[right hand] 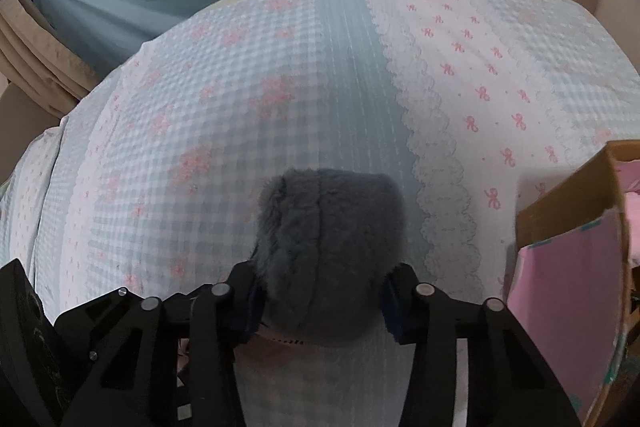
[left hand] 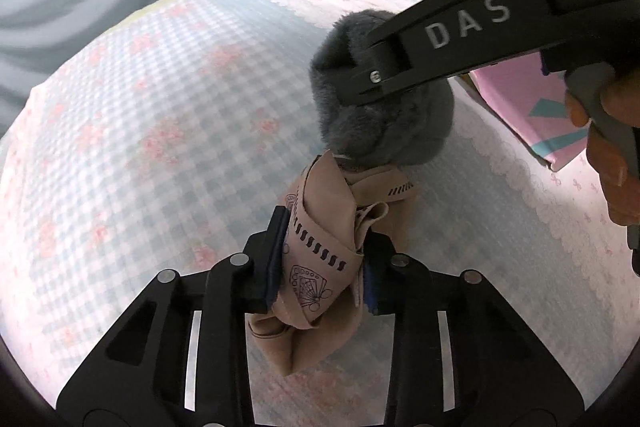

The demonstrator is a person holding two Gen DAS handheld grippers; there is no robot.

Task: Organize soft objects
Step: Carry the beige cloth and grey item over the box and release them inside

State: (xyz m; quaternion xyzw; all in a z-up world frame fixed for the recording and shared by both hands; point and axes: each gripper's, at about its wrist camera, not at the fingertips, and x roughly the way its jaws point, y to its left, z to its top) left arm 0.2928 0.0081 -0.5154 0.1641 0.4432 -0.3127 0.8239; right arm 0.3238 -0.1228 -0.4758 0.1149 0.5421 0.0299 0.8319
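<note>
My left gripper (left hand: 324, 263) is clamped on a bunched beige cloth (left hand: 320, 255) printed with dark marks, and my right gripper (right hand: 320, 303) is closed around a grey furry bundle (right hand: 328, 239). Both are held up above the bed (left hand: 140, 107), not resting on it. In the left view the furry bundle sits straight ahead of my left fingers, touching the far end of the cloth, so the two run in one line away from that hand; whether they are joined or merely pressed together I cannot tell. The pink box (right hand: 568, 291) with a cardboard flap stands to the right, nearer my right hand, so I judge that hand leads any drop into it. The box's inside is cut off by the frame edge, and the cloth is almost hidden under the fur in the right view.
</note>
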